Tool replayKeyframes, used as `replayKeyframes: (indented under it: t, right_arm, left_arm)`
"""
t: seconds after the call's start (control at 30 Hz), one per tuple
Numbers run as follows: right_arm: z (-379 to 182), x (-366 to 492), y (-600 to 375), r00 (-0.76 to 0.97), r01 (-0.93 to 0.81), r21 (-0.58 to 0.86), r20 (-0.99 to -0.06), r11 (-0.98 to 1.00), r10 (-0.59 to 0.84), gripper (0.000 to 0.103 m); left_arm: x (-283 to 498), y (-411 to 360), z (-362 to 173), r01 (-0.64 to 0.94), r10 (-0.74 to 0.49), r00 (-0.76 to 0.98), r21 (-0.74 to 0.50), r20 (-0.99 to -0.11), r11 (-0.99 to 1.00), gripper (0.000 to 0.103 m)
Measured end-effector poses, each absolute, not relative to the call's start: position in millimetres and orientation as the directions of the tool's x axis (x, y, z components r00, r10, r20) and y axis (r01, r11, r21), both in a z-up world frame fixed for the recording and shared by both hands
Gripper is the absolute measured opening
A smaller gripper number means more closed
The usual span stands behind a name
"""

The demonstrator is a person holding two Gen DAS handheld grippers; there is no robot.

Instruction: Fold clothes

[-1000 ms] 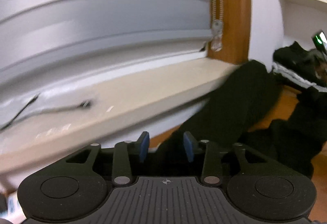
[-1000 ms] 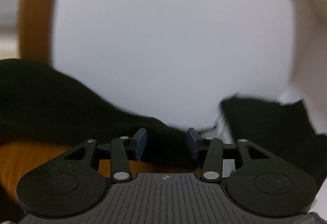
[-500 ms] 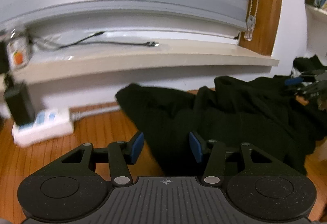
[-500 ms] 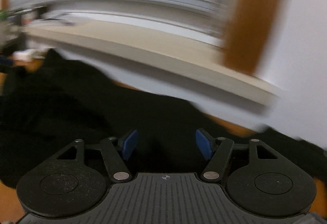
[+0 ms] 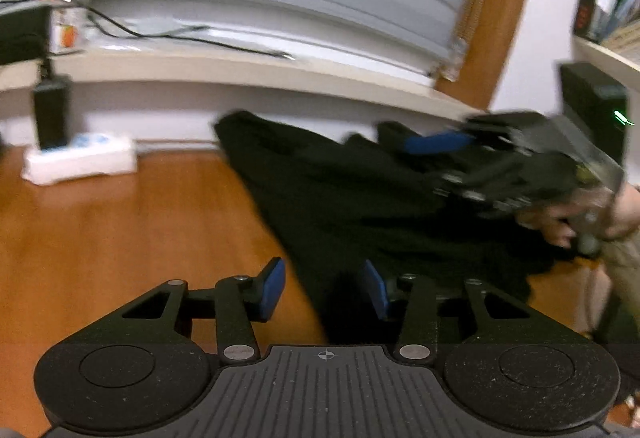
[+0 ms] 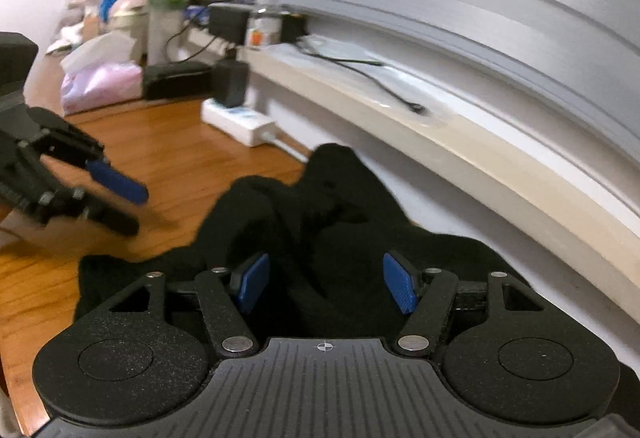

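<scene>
So right now the black garment (image 5: 360, 198) is lying crumpled on the wooden floor (image 5: 120, 230), bunched up against the wall under the window ledge (image 6: 460, 142), nowhere near flat yet. My left gripper (image 5: 324, 288) has its fingers apart with nothing between them, hovering right over the near edge of the cloth, which I figure is the spot to pinch a hem from. The right gripper (image 6: 326, 286) is wide open too, sitting low over the rumpled middle of the pile. With both empty, my guess is I'm picking two spread-out grab points so I can lift and shake it flat. The power strip (image 6: 240, 120) is close, so I'd watch for snagging.
</scene>
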State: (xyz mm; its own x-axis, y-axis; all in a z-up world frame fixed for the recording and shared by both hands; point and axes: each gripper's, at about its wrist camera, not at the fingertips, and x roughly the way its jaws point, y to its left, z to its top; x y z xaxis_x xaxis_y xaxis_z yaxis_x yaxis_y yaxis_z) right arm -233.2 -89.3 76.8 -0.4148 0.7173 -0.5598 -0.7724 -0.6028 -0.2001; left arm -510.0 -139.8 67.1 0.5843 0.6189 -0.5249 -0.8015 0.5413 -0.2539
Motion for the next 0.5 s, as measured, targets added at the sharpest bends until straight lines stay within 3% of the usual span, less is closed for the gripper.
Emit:
replayKeyframes:
  t: [0.27, 0.33, 0.4, 0.5]
  right_arm:
    - [70, -226, -90, -0.374, -0.780, -0.221, -0.586, -0.586, 0.719, 0.064]
    - [68, -216, -90, -0.362, -0.790, -0.217, -0.590, -0.573, 0.722, 0.064]
    - [65, -207, -88, -0.354, -0.802, -0.205, -0.594, -0.561, 0.723, 0.064]
    - [65, -198, -85, -0.347, -0.818, -0.191, -0.589, -0.543, 0.730, 0.064]
  left_arm:
    - [-479, -152, 53, -0.793, 0.583, 0.580, -0.230, -0.569, 0.564, 0.047]
    - [-478, -155, 52, -0.796, 0.594, 0.575, -0.217, -0.563, 0.565, 0.025]
    - [-476, -159, 52, -0.803, 0.611, 0.562, -0.192, -0.558, 0.564, 0.014]
    - [-495, -168, 64, -0.838, 0.663, 0.508, -0.137, -0.550, 0.529, 0.012]
